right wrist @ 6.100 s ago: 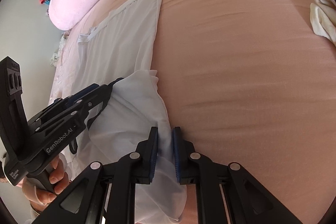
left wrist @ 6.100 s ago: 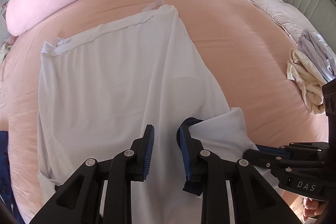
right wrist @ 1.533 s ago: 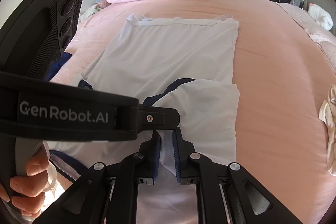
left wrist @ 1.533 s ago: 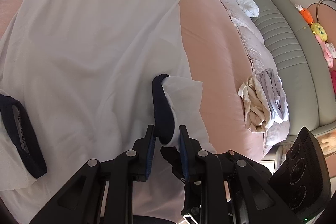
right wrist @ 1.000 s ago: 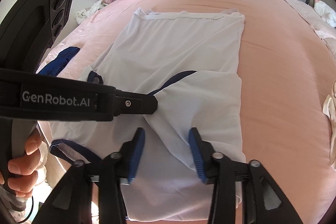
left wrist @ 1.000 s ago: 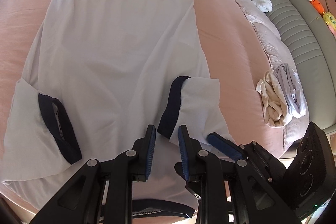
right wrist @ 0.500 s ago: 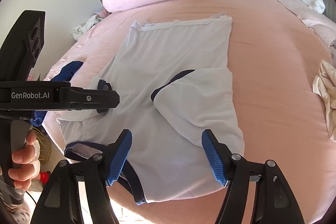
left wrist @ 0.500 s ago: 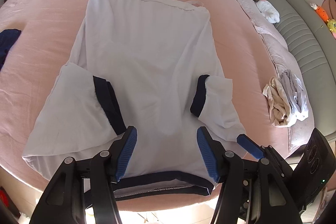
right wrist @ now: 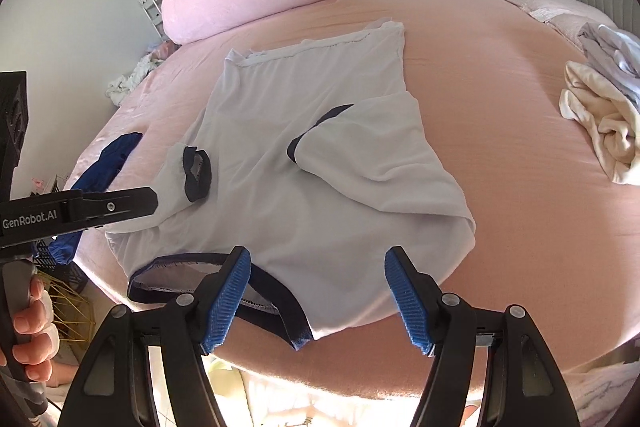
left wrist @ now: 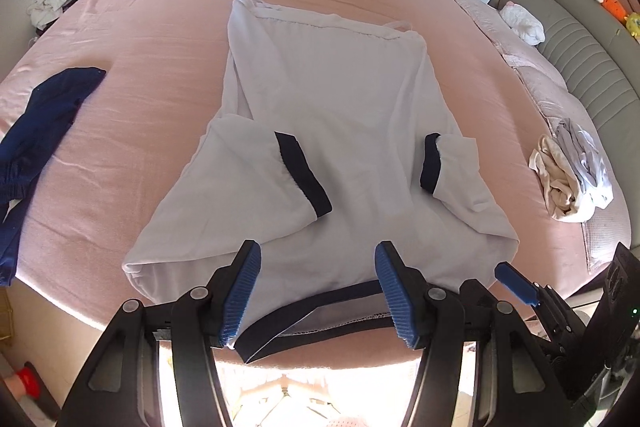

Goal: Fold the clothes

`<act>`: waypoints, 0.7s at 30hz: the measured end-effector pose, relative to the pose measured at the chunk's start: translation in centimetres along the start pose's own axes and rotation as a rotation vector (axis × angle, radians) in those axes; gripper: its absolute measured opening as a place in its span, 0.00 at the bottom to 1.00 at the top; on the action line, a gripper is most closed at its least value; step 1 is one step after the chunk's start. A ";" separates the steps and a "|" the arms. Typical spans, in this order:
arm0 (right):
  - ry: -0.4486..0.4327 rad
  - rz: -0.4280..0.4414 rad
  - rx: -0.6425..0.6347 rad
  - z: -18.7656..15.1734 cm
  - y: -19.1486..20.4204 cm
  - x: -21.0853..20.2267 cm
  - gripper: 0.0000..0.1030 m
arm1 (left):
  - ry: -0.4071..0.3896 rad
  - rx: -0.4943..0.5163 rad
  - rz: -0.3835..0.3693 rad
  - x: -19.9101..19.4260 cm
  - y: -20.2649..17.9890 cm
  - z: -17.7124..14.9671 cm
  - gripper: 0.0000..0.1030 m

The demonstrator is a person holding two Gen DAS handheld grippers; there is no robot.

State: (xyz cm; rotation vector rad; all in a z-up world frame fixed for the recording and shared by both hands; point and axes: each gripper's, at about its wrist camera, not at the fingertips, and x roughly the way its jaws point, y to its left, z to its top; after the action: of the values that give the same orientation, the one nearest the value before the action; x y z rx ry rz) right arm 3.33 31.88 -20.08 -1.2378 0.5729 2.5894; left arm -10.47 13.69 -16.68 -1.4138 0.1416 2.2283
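White shirt [left wrist: 332, 131] on the bed [left wrist: 152, 59], sleeves folded in.
Both the left gripper [left wrist: 318, 291] and right gripper [right wrist: 318, 301] gape empty above its collar; only the right view shows a hand [right wrist: 30, 343].

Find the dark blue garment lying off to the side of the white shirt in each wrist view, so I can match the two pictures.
Left wrist view: dark blue garment at the far left edge, on the pink bed.
Right wrist view: dark blue garment at left, partly behind the left gripper.
Shared landmark: the white shirt just to its right.
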 end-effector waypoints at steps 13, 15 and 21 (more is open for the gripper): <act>0.030 -0.068 -0.046 -1.8 0.2 -0.2 0.67 | -0.018 -0.004 0.154 -1.2 3.9 -3.5 0.55; 0.038 -0.071 -0.050 -2.1 0.2 -0.2 0.67 | -0.010 -0.003 0.172 -1.1 4.3 -3.8 0.55; 0.025 -0.137 -0.207 -2.9 1.0 -1.2 0.67 | -0.043 0.118 0.232 -1.4 4.7 -4.7 0.55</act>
State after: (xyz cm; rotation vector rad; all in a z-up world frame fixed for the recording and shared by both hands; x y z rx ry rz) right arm 5.71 29.72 -20.57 -1.3218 0.2187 2.5719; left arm -8.33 7.52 -18.42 -1.3434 0.4351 2.3896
